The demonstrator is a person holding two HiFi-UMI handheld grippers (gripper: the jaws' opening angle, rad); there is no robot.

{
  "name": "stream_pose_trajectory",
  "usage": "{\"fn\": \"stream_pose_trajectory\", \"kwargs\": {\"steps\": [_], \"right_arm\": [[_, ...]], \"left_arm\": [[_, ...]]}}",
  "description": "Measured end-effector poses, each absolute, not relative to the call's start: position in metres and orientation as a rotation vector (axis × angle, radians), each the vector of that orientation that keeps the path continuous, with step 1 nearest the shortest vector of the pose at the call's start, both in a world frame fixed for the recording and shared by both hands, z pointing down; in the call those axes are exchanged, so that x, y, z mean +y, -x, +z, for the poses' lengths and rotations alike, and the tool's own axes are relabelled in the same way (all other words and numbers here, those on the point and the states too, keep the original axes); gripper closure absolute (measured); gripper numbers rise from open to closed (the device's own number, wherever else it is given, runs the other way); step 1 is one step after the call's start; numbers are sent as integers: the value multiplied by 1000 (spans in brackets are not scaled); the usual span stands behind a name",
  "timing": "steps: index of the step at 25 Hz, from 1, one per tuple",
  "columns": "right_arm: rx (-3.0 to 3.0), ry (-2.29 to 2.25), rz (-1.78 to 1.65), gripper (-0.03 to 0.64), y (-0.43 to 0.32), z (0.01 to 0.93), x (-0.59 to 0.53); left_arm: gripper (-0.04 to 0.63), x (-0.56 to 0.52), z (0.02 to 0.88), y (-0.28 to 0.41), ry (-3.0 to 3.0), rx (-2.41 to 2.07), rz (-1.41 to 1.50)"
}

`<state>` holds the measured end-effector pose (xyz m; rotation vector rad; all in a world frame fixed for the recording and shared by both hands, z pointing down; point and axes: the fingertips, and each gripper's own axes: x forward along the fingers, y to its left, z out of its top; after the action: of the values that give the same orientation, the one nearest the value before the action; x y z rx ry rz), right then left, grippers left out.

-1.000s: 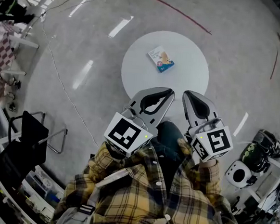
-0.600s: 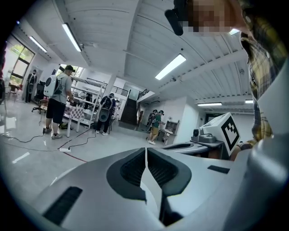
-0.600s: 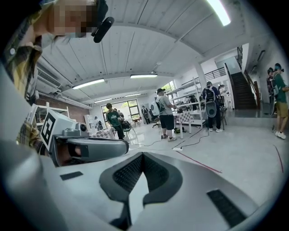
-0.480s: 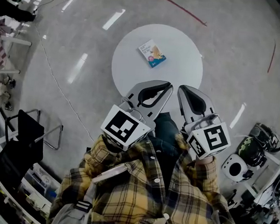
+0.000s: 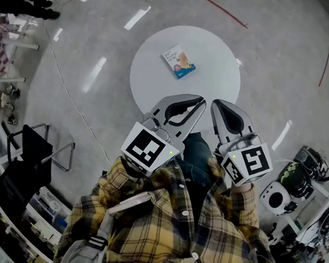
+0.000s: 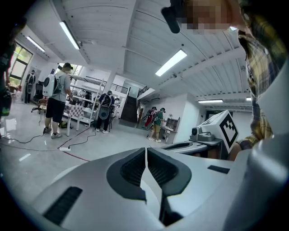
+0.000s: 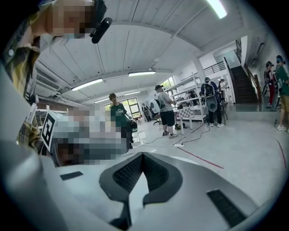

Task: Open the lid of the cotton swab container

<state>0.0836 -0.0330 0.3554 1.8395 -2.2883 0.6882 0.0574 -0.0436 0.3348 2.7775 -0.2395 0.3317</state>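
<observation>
One flat white-and-blue cotton swab container (image 5: 178, 62) lies on the table (image 5: 214, 75).

A round white worktop (image 5: 214, 75) stands on a glossy grey floor (image 5: 283, 69) marked with a red line (image 5: 216, 9), near a black chair (image 5: 35, 155), beneath ceiling strip lights (image 6: 171, 63).

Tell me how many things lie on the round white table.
1. A small box lies on the table, near its middle. The left gripper and right gripper cover its near edge in the head view; something small may hide there.
</observation>
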Motion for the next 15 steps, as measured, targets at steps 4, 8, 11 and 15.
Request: {"fn": "stream_pose_trajectory", "kwargs": {"steps": [4,8,11,15], "right_arm": [[-2282,-1804,722,600,-84,369,-35],[-2271,-1784,766,600,-86,388,-38],[-2256,-1785,793,600,-87,400,-39],[-2241,-1781,839,600,-88,420,-38]], "left_arm": [[563,-46,348,-59,-2809,-204,349],[563,-45,372,-60,-2811,-143,385],[563,-41,394,-56,-2847,-95,427],[563,-30,422,-54,-2882,-29,421]]}}
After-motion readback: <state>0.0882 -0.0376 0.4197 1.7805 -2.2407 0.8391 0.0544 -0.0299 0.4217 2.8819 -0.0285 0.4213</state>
